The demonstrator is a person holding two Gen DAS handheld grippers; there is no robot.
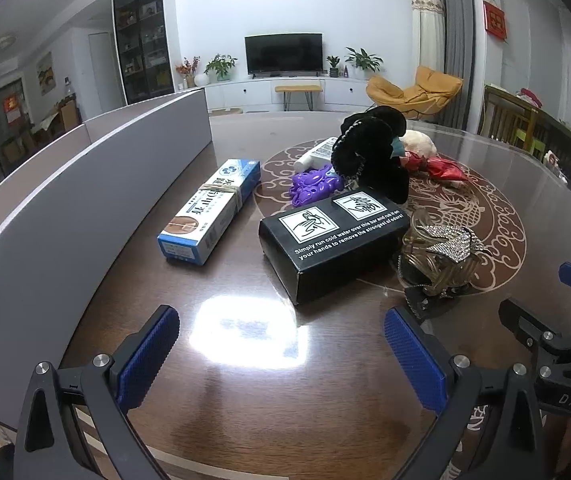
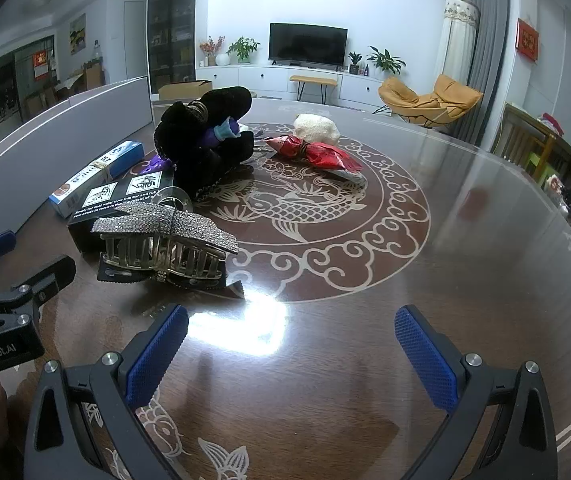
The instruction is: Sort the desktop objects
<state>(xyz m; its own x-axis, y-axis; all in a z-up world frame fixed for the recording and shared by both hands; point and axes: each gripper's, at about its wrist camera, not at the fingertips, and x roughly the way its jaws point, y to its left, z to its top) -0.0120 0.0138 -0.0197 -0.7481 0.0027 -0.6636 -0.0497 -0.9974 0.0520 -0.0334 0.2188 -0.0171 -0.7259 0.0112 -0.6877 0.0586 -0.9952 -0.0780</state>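
Our left gripper [image 1: 281, 356] and right gripper [image 2: 291, 354] both hang spread wide over the glossy table [image 2: 465, 280], holding nothing, so we judge the step in hand to be choosing a first piece. Nearest, just ahead of the left jaws and slightly right, lies the black box [image 1: 335, 242]; we would square the pads across its narrow width and come in low. Touching its right end, ahead-left of the right jaws, sits the rhinestone hair clip [image 2: 165, 240], springy and likely to slip, so we would pinch its body. Further ahead-left of the left jaws lies the blue-and-white box [image 1: 209, 212]. Beyond come the black plush pile [image 2: 205, 140], then the red foil packet [image 2: 317, 152].
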